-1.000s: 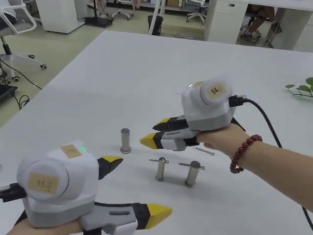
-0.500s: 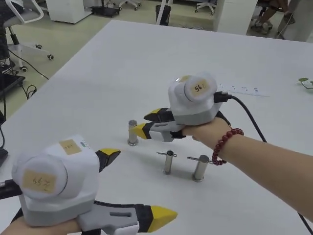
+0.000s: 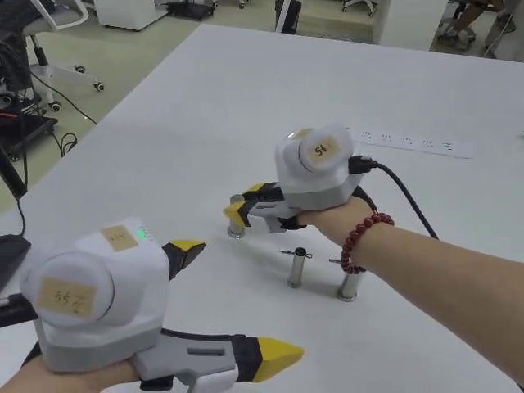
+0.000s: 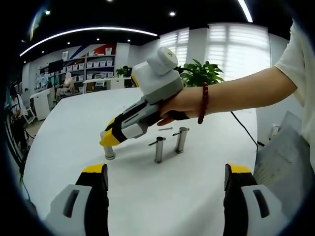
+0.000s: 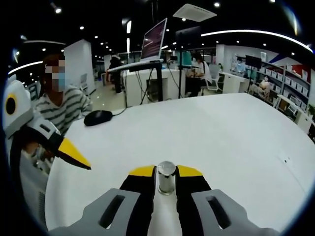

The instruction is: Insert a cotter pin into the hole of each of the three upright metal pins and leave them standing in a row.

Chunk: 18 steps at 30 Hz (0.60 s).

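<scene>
Bright, even indoor light: ceiling lamps overhead, window at back. White worktop shows soft, faint shadows, no harsh glare; small glint on metal pin top. Head view sharp. Gripper views fisheye, edges bent, bkgd slightly soft.
</scene>
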### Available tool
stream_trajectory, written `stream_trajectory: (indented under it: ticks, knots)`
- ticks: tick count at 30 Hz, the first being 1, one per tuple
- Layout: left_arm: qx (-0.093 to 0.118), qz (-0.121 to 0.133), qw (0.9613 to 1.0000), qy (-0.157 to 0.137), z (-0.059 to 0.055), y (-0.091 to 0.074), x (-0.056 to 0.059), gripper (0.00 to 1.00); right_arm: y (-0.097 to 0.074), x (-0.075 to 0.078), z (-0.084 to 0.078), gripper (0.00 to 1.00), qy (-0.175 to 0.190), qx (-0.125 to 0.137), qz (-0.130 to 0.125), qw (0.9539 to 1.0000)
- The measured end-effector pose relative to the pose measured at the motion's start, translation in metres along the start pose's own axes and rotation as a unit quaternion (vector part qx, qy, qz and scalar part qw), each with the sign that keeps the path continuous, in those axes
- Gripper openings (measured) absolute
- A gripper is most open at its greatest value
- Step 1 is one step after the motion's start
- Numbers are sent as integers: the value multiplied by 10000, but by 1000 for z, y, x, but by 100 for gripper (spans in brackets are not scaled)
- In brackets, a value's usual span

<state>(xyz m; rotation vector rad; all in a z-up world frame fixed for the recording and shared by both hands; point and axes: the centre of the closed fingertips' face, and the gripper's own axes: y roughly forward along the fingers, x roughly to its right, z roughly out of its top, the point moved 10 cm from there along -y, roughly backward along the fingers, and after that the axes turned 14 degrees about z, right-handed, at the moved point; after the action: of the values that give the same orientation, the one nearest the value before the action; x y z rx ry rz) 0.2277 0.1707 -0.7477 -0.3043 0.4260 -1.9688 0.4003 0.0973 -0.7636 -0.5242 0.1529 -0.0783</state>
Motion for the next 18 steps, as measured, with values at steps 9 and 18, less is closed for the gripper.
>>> stream_trajectory:
  ticks: [9,18]
  knots:
    - [-49,42,10000,13,-3,-4,-2,98,-1,0,0,14,47,-44,-47,10000]
    - [-90,57,9999,-15,-6,-7,0,98,0,-4,2,13,79,-117,-59,9999]
